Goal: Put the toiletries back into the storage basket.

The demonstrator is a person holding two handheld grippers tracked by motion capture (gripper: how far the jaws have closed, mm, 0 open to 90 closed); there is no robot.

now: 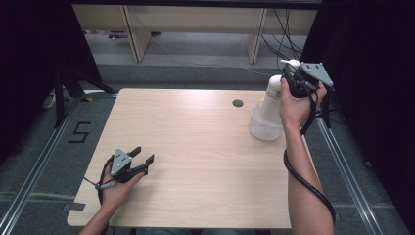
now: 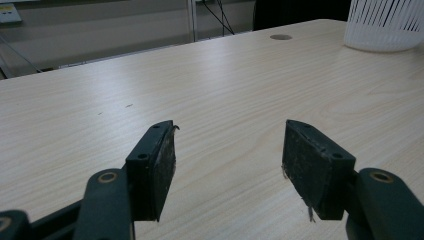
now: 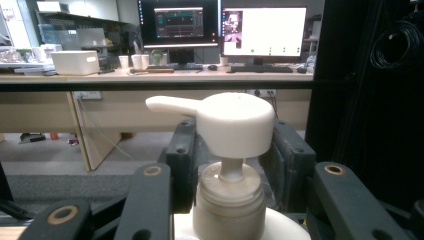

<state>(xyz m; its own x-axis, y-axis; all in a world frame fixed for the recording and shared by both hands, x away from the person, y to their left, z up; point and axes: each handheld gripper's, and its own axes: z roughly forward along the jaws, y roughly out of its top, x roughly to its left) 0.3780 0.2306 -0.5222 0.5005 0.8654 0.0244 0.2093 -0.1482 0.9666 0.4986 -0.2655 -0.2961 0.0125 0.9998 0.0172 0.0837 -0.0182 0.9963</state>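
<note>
Near the front left corner of the table [image 1: 195, 161] my left gripper [image 1: 142, 155] rests low over the bare wood, held in my left hand [image 1: 115, 188], its jaws spread wide with nothing between them. Across the tabletop, toward the far right edge, I see a white slatted basket [image 1: 262, 128] standing on the wood, just this side of a small round hole [image 1: 238, 103]. A white pump bottle [image 1: 271, 100] stands upright with its base in that basket. My right gripper [image 1: 292, 74] is clamped on the bottle's neck, just beneath the pump head [image 3: 235, 122], whose spout points to the left in the right gripper view.
</note>
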